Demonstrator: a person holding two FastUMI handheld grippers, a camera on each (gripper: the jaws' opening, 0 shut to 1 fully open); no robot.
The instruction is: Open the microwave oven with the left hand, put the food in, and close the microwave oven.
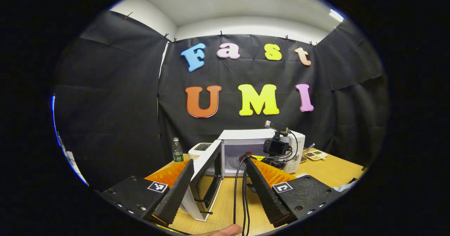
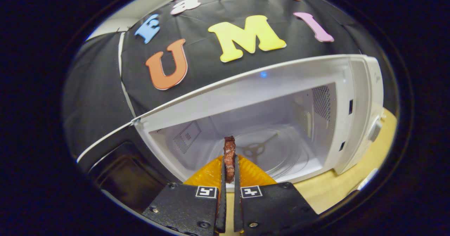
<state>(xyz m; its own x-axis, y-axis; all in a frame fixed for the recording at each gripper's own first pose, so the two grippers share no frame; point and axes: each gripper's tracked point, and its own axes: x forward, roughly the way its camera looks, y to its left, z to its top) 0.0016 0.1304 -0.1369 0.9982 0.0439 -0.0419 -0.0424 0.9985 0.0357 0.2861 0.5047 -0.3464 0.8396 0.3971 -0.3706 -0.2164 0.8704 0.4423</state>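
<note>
The white microwave [image 1: 246, 134] stands on the wooden table with its door [image 1: 207, 179] swung wide to the left. My left gripper [image 1: 219, 162] is open, and the door's edge lies between its spread fingers without both pressing on it. Farther off, my right gripper [image 1: 248, 157] reaches to the oven's mouth. In the right gripper view, my right gripper [image 2: 230, 160] is shut on a dark red-brown piece of food [image 2: 229, 147], held upright just before the open cavity [image 2: 281, 116]. The glass turntable [image 2: 281, 155] lies beyond it. The door [image 2: 116, 165] is at the left.
A water bottle [image 1: 177, 151] and a small white appliance [image 1: 199, 150] stand left of the microwave. A tray of food [image 1: 316, 154] lies to its right. Black cables [image 1: 242, 193] trail across the table [image 1: 327, 172]. A fingertip [image 1: 225, 231] shows at the bottom edge.
</note>
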